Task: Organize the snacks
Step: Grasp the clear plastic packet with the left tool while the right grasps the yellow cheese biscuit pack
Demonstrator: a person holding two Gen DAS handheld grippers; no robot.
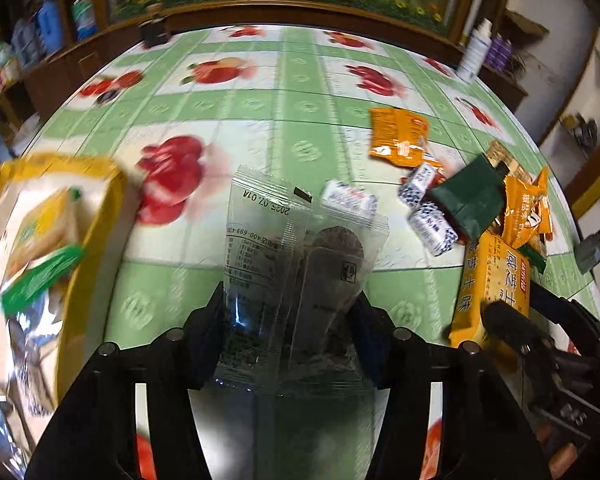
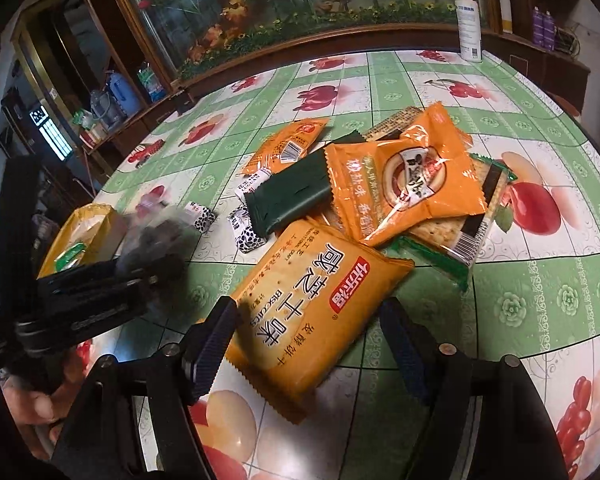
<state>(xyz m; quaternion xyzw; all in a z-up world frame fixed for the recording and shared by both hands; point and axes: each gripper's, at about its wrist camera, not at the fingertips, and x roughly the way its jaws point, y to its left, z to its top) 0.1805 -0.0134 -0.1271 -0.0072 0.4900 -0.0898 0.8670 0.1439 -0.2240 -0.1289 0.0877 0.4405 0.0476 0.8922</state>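
Round surface (image 2: 512, 276) under a green checked cloth printed with red fruit, carrying a loose heap of snacks still waiting to be sorted. At its left edge, a yellow box (image 1: 100, 208) standing open, already holding a few packets, probably serving as the collecting place.

Biggest loose item: an orange biscuit pack (image 2: 312, 312), lying flat and nearest, printed with large Chinese characters and the word "BISCUITS". Right gripper (image 2: 312, 340) reaching over it with jaws apart, one finger on each side of the pack, pads not pressing yet; likely lining up for a pick.

Behind it, an orange pouch (image 2: 400, 184) with a round brown emblem and Chinese lettering, resting on top of a cracker pack (image 2: 460, 224) with a barcode. Beside those, a dark green packet (image 2: 296, 196), plain side up, and a smaller orange packet (image 2: 288, 148) showing a barcode. Small black-and-white candies (image 2: 248, 236) scattered near the green packet.

Left gripper (image 1: 292, 320) clamping a clear packet (image 1: 292, 248) upright between its pads, back side facing the camera, dark contents showing through. Printed date reading "2025.07.01A" and a number starting "400-699". Appearing in transit toward the box, judging by its place beside it.

White spray bottle (image 2: 469, 20) standing at the far edge, label too small to read.
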